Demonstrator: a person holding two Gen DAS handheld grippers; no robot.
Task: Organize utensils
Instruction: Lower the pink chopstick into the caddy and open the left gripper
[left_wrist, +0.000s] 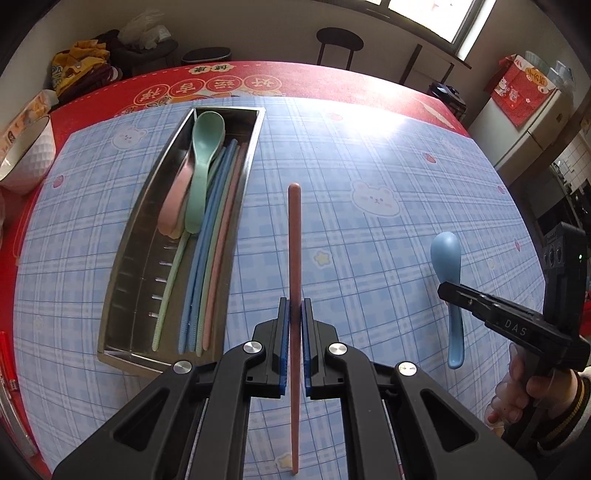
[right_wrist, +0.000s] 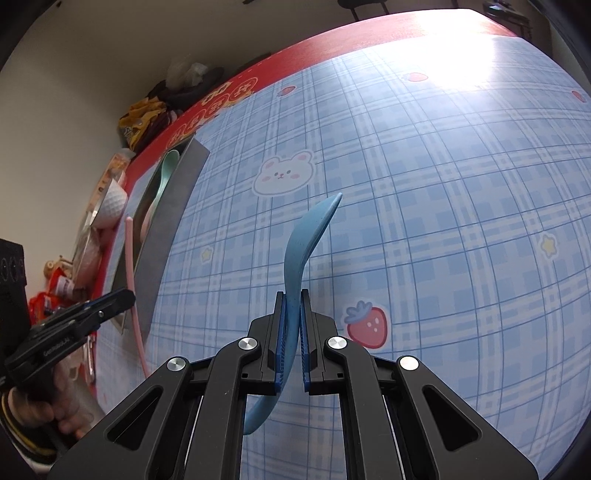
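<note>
My left gripper (left_wrist: 294, 308) is shut on a pink chopstick (left_wrist: 294, 236), which points away from me above the blue checked tablecloth. Left of it lies the long steel tray (left_wrist: 122, 280) holding a green spoon (left_wrist: 201, 162), a pink spoon (left_wrist: 176, 199) and several blue, green and pink chopsticks (left_wrist: 207, 266). My right gripper (right_wrist: 293, 299) is shut on the handle of a blue spoon (right_wrist: 306, 236), bowl end forward, held above the cloth. That right gripper (left_wrist: 448, 291) with the blue spoon (left_wrist: 447, 254) also shows at the right of the left wrist view.
A white bowl (left_wrist: 26, 155) stands at the table's left edge, beside packets and clutter. A red mat (left_wrist: 332, 81) borders the cloth at the far side. Beyond the table are a stool (left_wrist: 340, 40), a bin and a white cabinet (left_wrist: 524, 122).
</note>
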